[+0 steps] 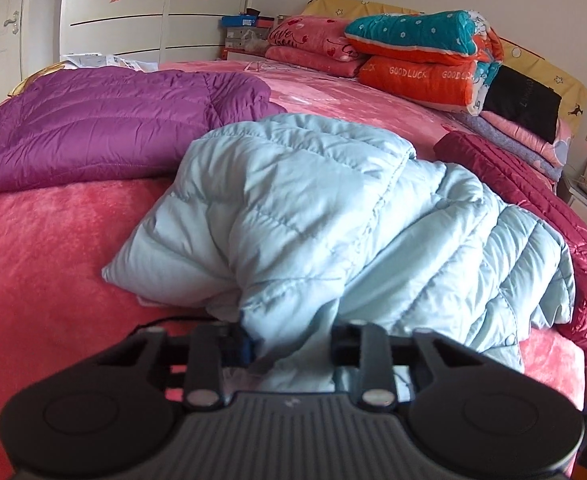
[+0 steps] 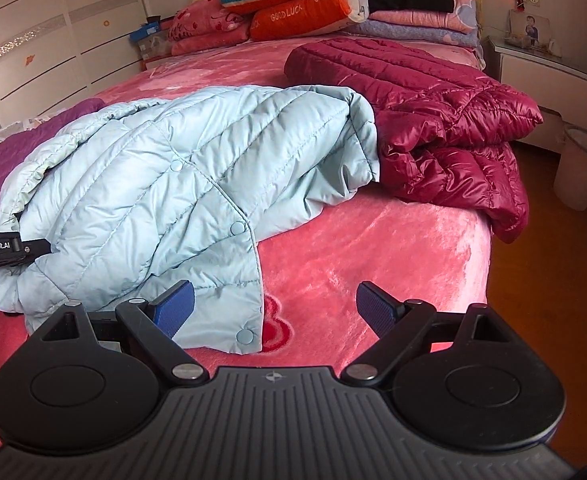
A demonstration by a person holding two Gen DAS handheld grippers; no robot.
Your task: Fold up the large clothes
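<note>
Pale-blue jacket (image 1: 333, 216) in left gripper (image 1: 289, 344), right gripper (image 2: 275, 312) spread

In the right wrist view a down jacket (image 2: 165, 184) lies across the centre left of the frame on the bed (image 2: 373, 248), its snap placket running toward the lower centre. A second quilted jacket (image 2: 433, 120) lies right of it, touching its far edge. A third jacket (image 2: 33, 136) shows at the left edge, behind the first. Stacked folded quilts (image 2: 301, 4) sit at the top centre, a nightstand (image 2: 545, 68) at the upper right, a bin (image 2: 581, 168) below it.
</note>
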